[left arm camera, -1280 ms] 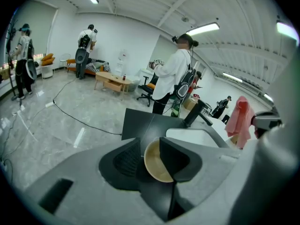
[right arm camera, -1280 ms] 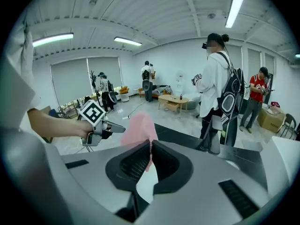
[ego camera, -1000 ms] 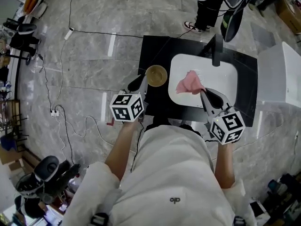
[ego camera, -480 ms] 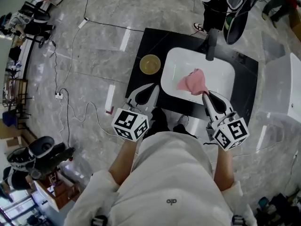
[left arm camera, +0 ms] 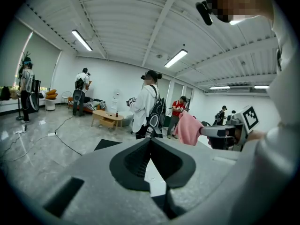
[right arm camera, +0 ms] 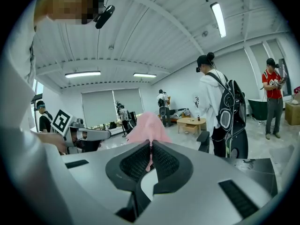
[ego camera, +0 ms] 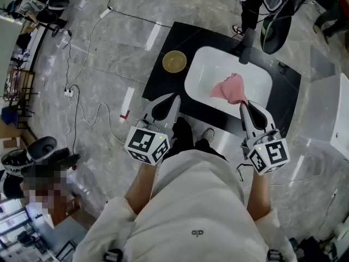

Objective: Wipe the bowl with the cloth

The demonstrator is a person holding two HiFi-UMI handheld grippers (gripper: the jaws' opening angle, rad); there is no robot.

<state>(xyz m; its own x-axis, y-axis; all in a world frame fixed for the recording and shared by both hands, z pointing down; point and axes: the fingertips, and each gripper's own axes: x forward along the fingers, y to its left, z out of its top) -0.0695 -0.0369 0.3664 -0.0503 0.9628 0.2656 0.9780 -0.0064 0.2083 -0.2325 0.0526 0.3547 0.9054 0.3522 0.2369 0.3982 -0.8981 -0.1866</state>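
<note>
Left gripper (ego camera: pixel 172 98): hovering over the near-left edge of the black counter (ego camera: pixel 163 83), pointing away from the person's body; jaws pressing together with nothing between them, the dark pads meeting in one line in the left gripper view.

Right gripper (ego camera: pixel 244 105): hovering at the near rim of the white basin (ego camera: pixel 204 78), pointing the same way as the left; jaws clamping a fold of the cloth, a thin pink strip showing down the seam between the pads in the right gripper view.

Cloth (ego camera: pixel 231 88): pink, bunching out from the right gripper's tips over the near-right part of the basin; showing beside the right gripper in the left gripper view too.

Bowl (ego camera: pixel 174 61): yellowish, round, standing upright on the counter just left of the basin's far-left corner; lying well apart from the cloth and from both grippers, touching neither.

Dark post (ego camera: pixel 247 45): rising at the basin's far rim.

Floor (ego camera: pixel 98 64): grey marbled tile, carrying a thin cable (ego camera: pixel 82 100) snaking along the left.

Bystander (left arm camera: pixel 149 106): standing beyond the counter in a white top, wearing a dark backpack.

Low table (left arm camera: pixel 107 118): standing far back in the room, behind the bystander.
</note>
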